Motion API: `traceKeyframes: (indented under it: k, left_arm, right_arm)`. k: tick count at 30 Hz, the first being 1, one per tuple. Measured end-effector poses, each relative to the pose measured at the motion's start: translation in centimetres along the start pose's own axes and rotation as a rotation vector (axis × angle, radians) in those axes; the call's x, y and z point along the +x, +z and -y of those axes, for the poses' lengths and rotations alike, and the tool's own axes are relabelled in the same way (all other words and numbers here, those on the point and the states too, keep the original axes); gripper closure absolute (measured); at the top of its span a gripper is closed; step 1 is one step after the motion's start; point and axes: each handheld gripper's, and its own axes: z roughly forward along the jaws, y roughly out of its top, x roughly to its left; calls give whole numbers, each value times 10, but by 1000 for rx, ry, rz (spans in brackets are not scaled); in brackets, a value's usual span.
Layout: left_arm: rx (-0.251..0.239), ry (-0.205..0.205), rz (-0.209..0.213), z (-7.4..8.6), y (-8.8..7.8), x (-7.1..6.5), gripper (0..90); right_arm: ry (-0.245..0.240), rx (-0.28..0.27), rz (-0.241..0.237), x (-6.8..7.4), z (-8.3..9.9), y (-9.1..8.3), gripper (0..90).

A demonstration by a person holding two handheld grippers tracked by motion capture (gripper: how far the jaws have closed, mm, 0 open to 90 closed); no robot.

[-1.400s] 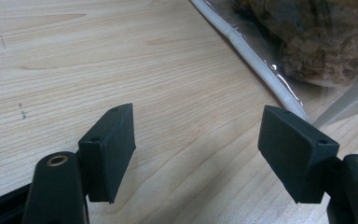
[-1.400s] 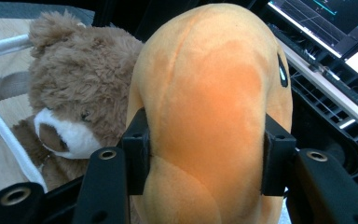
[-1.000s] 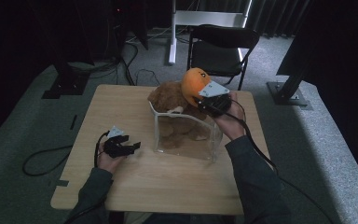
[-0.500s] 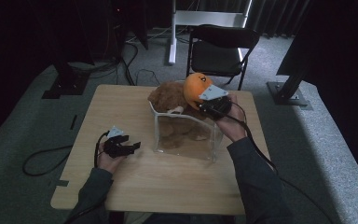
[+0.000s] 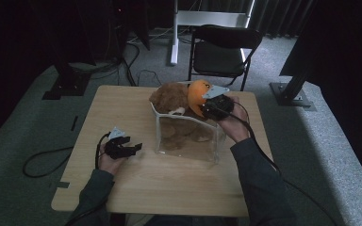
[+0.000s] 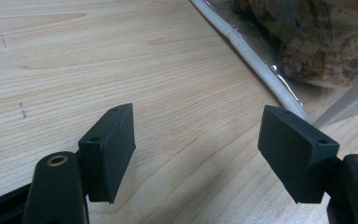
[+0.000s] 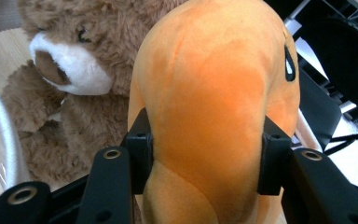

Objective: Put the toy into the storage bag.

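An orange plush toy (image 5: pixel 195 96) hangs over the back rim of a clear plastic bin (image 5: pixel 186 141), and my right gripper (image 5: pixel 203 107) is shut on it. In the right gripper view both pads press into the sides of the orange plush (image 7: pixel 214 93), with the right gripper (image 7: pixel 205 158) below it. A brown teddy bear (image 5: pixel 169 96) lies on the bin's back left corner, right beside the orange plush; its face (image 7: pixel 70 70) shows close by. My left gripper (image 5: pixel 134 147) rests open on the wooden table, left of the bin, with nothing between the jaws of the left gripper (image 6: pixel 198 154).
More brown plush (image 6: pixel 317 42) lies inside the bin, behind its white rim (image 6: pixel 256 60). The wooden table (image 5: pixel 122 108) is bare on the left and front. A black folding chair (image 5: pixel 224 49) stands behind the table. Cables and stand bases lie on the grey floor.
My right gripper has sunk a little with the orange plush, closer to the bin's rim and the teddy bear. The left gripper has stayed put.
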Motion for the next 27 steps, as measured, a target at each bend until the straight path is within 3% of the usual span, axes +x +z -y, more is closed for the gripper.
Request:
traceKeyframes:
  k: [8, 15, 20, 27]
  left_arm:
    - [1, 0, 1, 0, 0, 0, 280]
    - [1, 0, 1, 0, 0, 0, 280]
    - [2, -1, 2, 0, 0, 0, 280]
    - [3, -1, 2, 0, 0, 0, 280]
  right_arm:
    - [29, 80, -45, -4, 0, 6, 524]
    - [48, 112, -81, -7, 0, 10, 521]
    - [47, 92, -96, -8, -1, 9, 377]
    - [8, 71, -58, -2, -5, 5, 252]
